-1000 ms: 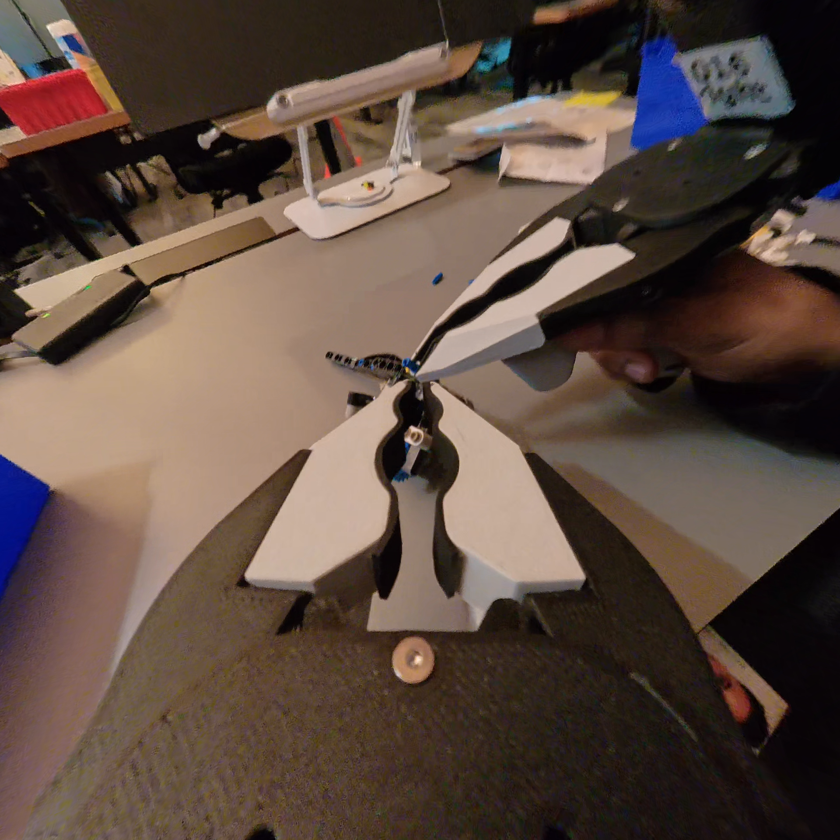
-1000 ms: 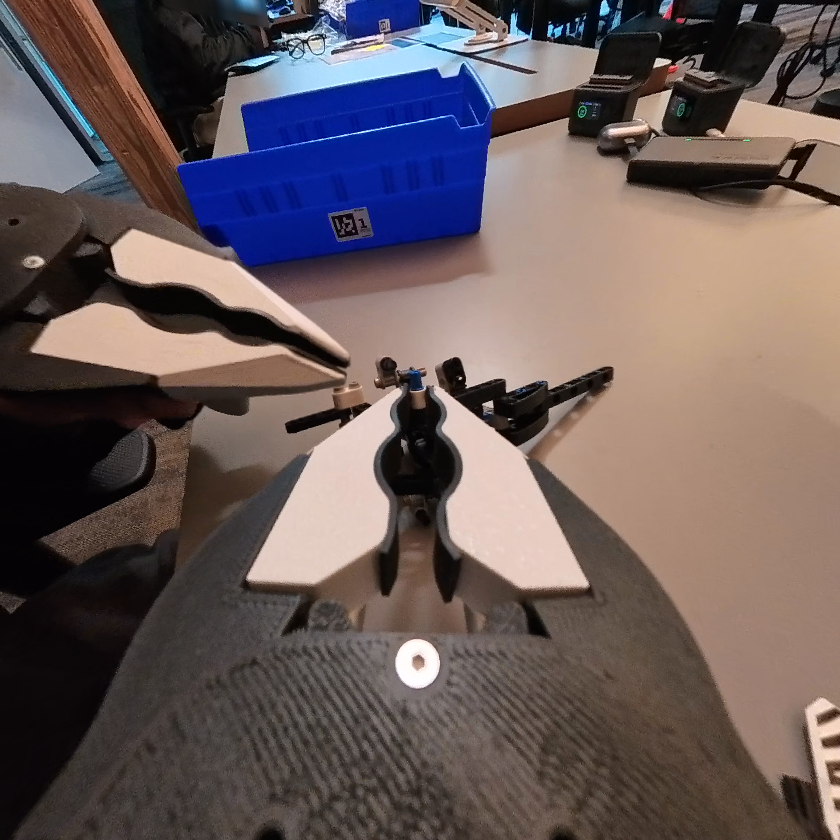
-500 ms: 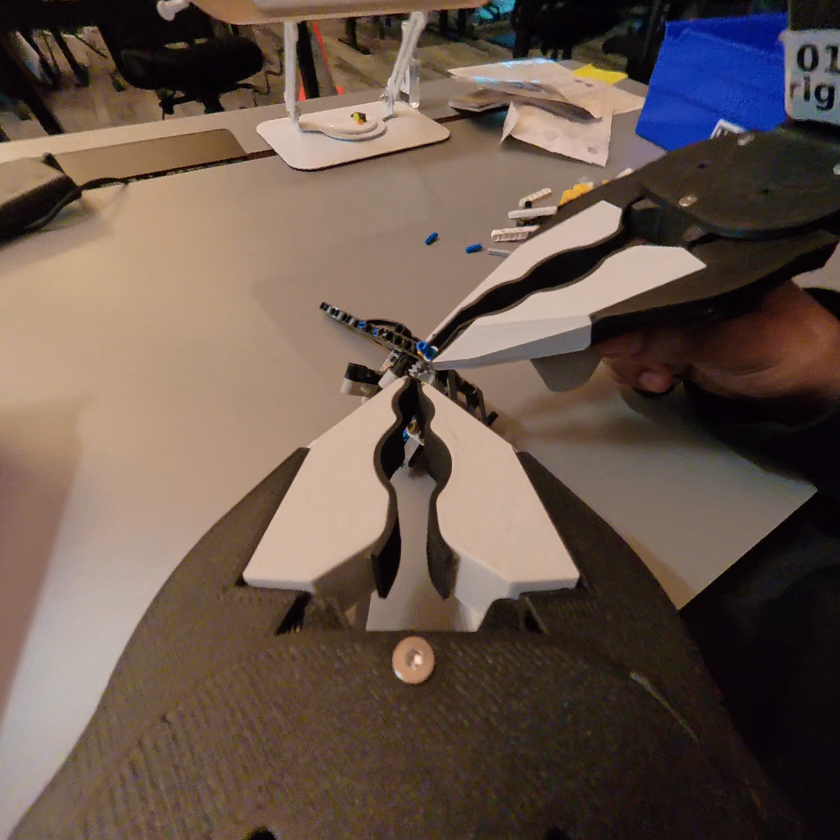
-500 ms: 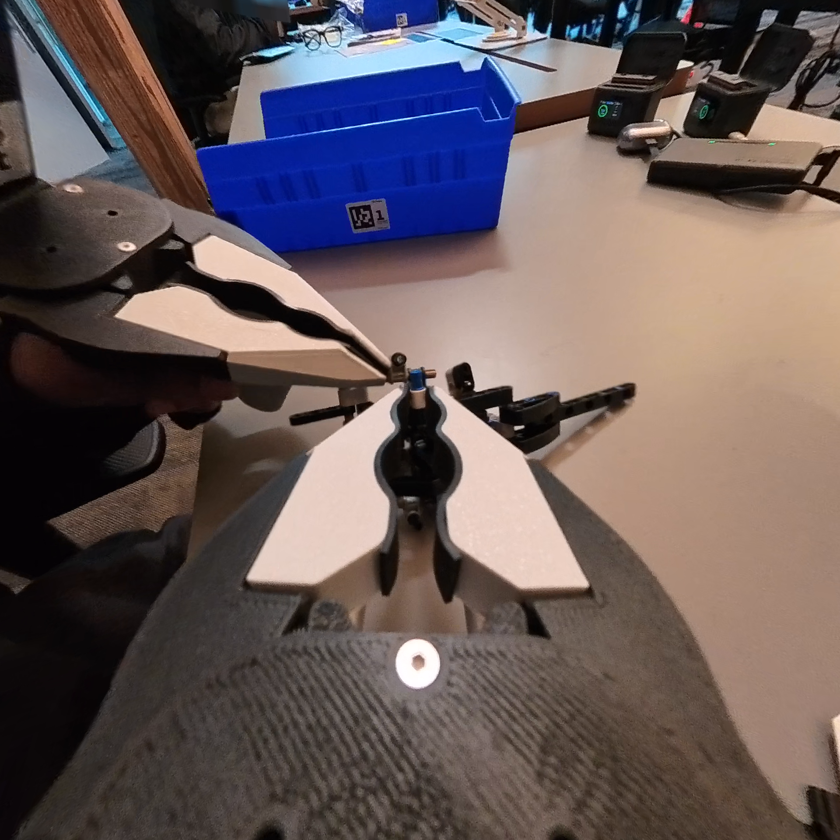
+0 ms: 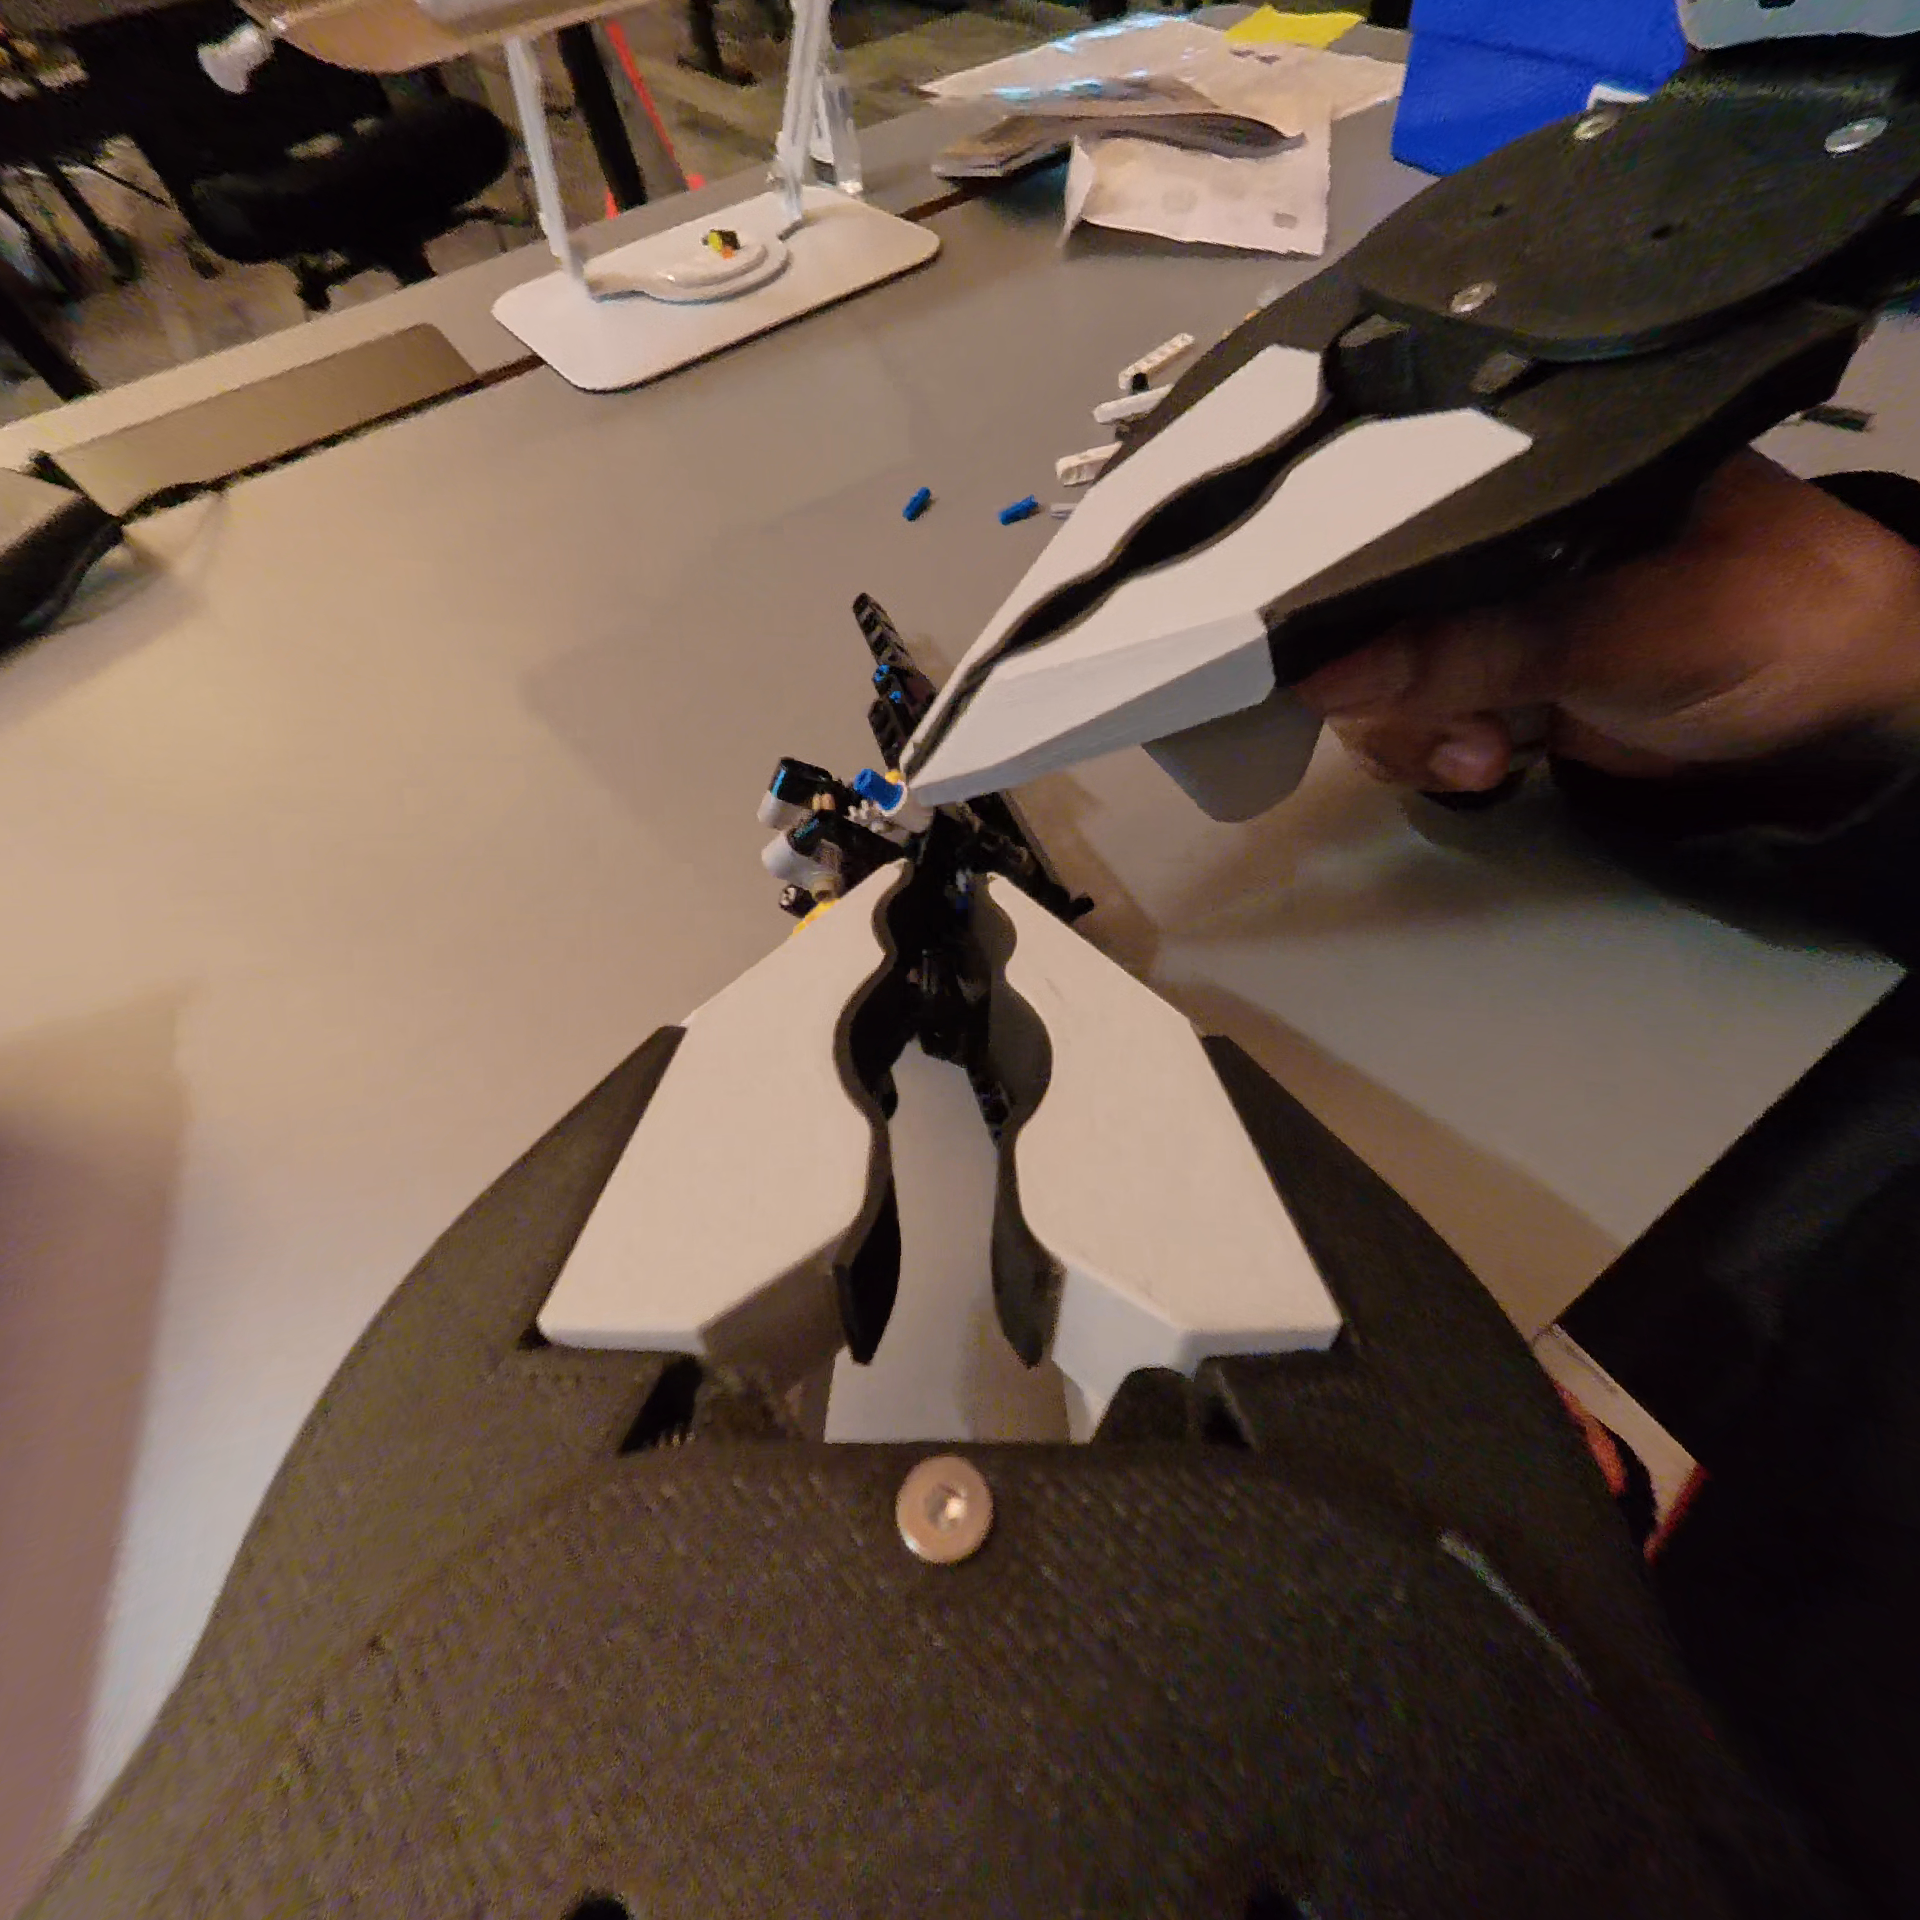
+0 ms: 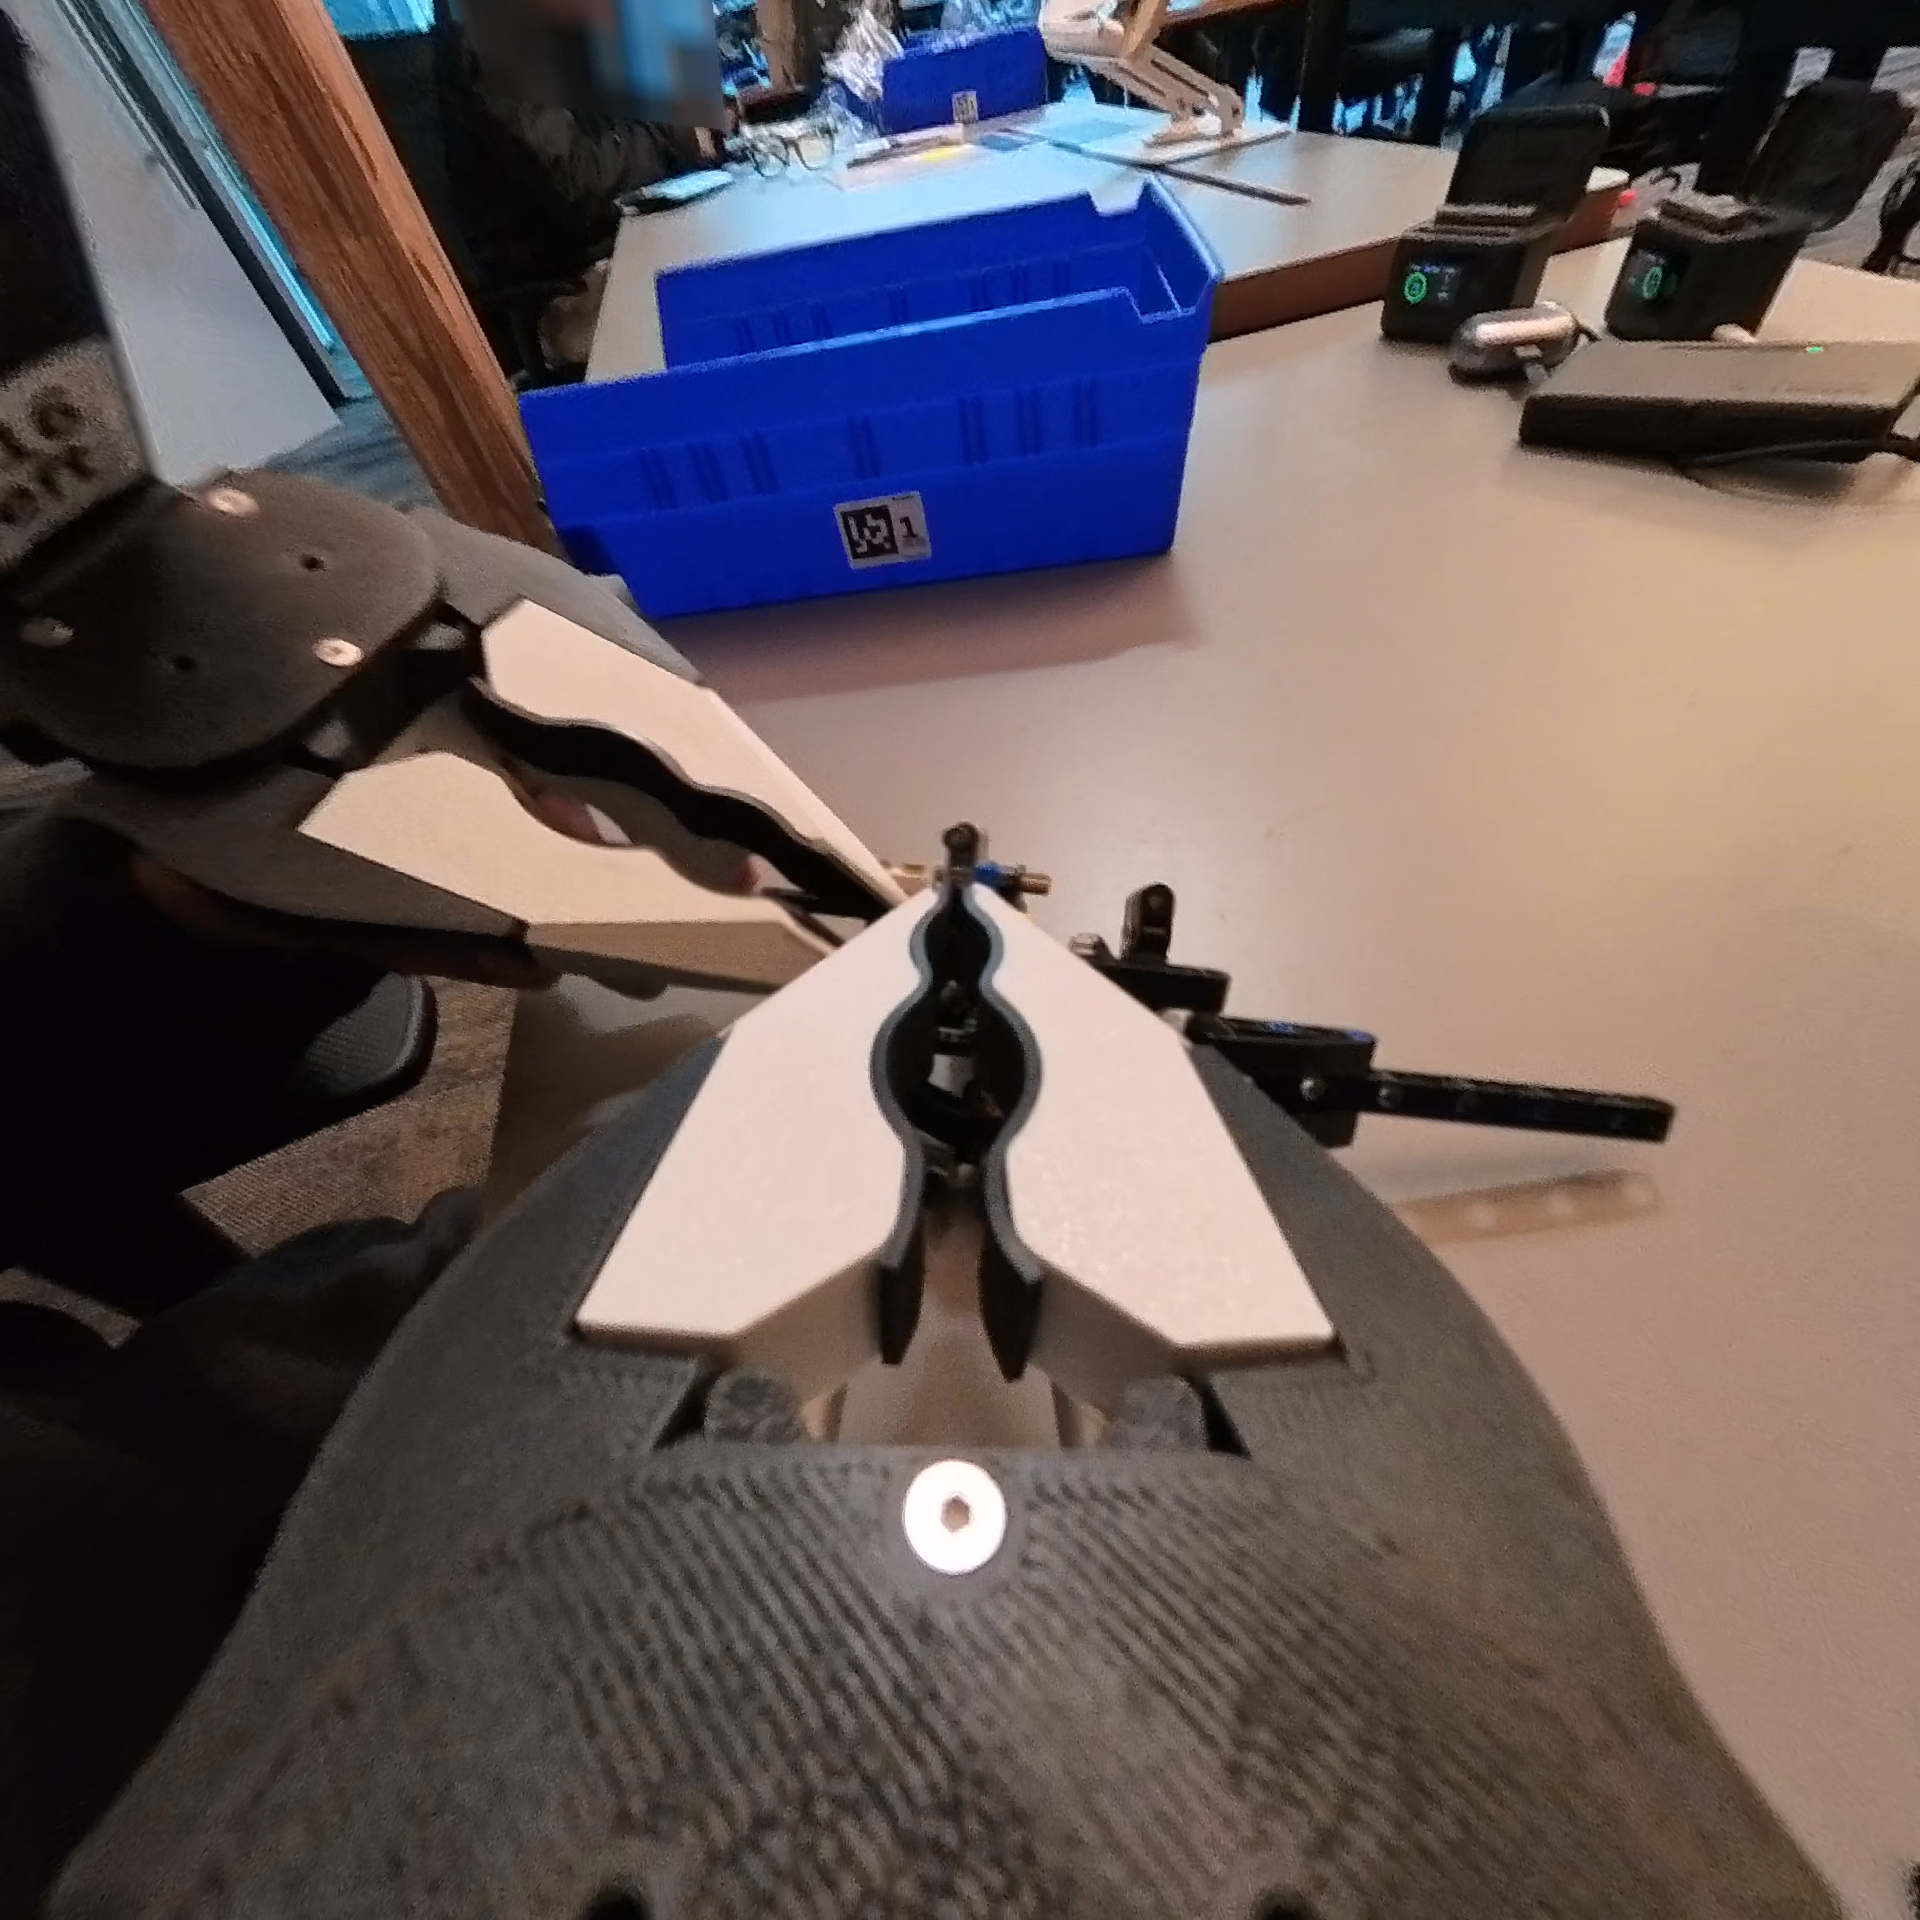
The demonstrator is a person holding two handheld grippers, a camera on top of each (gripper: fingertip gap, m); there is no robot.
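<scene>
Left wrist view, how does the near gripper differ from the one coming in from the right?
The left gripper points straight ahead; the right gripper slants down from the upper right. The left gripper's tips stand slightly apart with a black toy assembly between them; the right gripper's tips meet, beside a blue peg. Both have pale fingers on black bodies.

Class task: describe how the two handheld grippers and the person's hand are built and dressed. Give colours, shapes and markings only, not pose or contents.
Both the left gripper and the right gripper have a rounded, textured black body with a silver screw, and two pale grey wedge-shaped fingers with wavy black inner edges. The right one carries a white label on top. The hand comes from a dark sleeve.
</scene>
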